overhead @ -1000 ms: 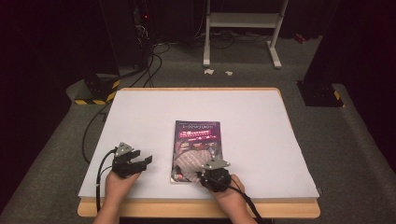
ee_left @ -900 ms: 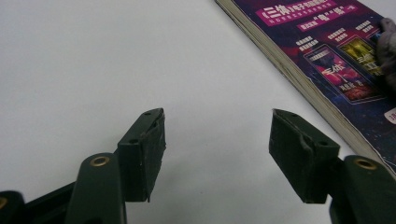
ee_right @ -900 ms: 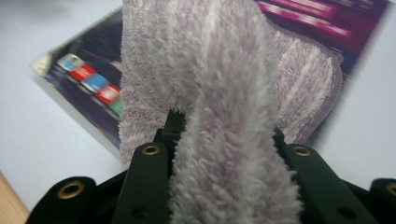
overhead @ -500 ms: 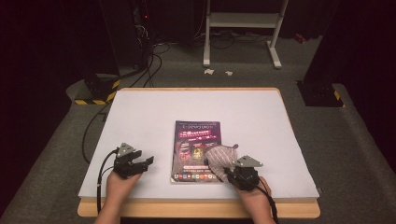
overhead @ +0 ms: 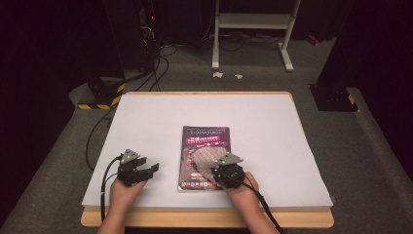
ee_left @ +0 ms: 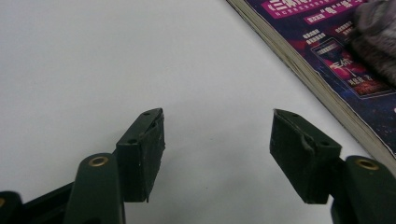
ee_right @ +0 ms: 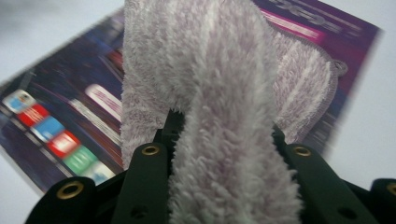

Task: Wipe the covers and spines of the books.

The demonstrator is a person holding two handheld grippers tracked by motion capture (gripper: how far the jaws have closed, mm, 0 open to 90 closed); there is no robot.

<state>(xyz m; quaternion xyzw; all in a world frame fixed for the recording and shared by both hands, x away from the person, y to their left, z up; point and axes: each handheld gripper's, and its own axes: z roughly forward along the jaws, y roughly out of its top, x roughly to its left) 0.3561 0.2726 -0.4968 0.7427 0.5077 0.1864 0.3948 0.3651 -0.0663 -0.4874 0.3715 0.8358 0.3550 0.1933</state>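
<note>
The cloth [overhead: 207,158] is a soft, fluffy, pale lilac towel, light and limp, so it should bunch and drape rather than hold any shape. It lies on the magazine [overhead: 204,139] near the middle of the desk's [overhead: 146,117] front edge. The right tongs [overhead: 219,168] are clamped on a gathered fold of its near end, which looks like a sound place to hold: the thick pile should give the pads plenty to bite on, though a thin pinch could slip. From that fold the cloth trails away toward the desk's far edge and slightly left, its long axis roughly along the magazine's length. The left tongs [overhead: 148,169] stand open and empty, resting over the bare desk just left of the magazine's spine edge.
</note>
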